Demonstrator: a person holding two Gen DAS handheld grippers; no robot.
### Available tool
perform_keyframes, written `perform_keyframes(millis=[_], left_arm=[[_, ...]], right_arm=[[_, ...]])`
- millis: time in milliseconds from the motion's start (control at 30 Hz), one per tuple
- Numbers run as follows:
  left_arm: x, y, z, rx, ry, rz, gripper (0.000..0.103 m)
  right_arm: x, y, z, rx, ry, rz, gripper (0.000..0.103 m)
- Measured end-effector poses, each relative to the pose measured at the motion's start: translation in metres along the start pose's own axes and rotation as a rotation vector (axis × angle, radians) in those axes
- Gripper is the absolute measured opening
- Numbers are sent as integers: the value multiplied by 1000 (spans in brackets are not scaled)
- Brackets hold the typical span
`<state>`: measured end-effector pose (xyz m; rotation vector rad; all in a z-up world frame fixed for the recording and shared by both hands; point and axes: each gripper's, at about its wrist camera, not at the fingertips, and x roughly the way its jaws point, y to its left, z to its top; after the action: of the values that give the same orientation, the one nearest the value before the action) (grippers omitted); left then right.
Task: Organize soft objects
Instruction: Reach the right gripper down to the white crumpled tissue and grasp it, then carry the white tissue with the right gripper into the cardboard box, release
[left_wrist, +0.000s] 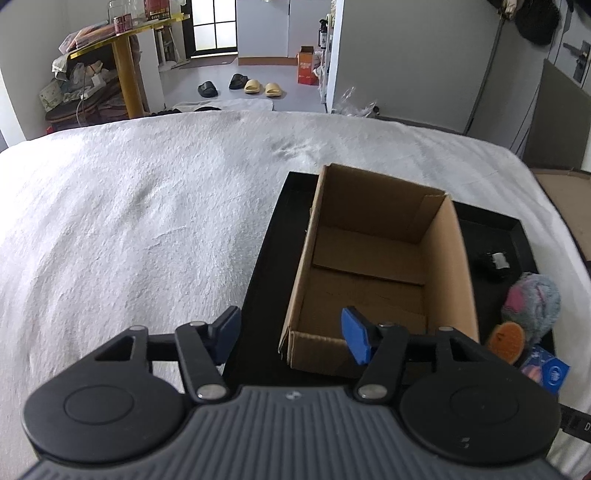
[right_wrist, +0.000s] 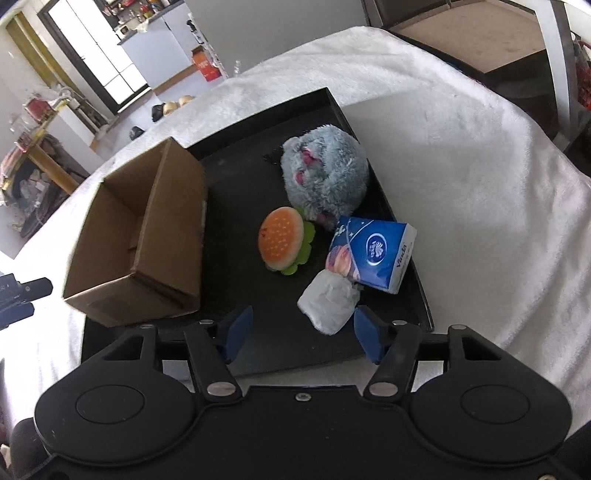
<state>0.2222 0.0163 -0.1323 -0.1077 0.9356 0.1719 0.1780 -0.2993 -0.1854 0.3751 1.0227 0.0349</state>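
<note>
Past my white blanket (left_wrist: 147, 221) I see slippers (left_wrist: 258, 86) on the floor, an orange carton (left_wrist: 307, 68), a yellow table (left_wrist: 125, 55).

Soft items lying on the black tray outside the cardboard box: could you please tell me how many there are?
4: a grey-blue furry plush toy at the far side, an orange burger-shaped squishy beside it, a blue tissue pack to its right, and a white crumpled wad nearest the right gripper.

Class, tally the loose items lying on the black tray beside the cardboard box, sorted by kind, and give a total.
Plush toys: 2 (grey fluffy toy, burger toy)
Tissue packs: 1 (blue pack)
White wrapped bundles: 1
Small black-and-silver items: 1
Total: 5
</note>
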Motion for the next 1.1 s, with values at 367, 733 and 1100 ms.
perform_keyframes(millis=[367,733,1100], left_arm=[[36,-7,4,8,41,42,58],[52,-12,0,39,80,49,10],[31,-3,-19,54,73,15,7]], right_arm=[[44,5,7,-13,44,-97,62],[71,29,-1,-142,46,-193,49],[56,33,-4,-139,15,-147,48]])
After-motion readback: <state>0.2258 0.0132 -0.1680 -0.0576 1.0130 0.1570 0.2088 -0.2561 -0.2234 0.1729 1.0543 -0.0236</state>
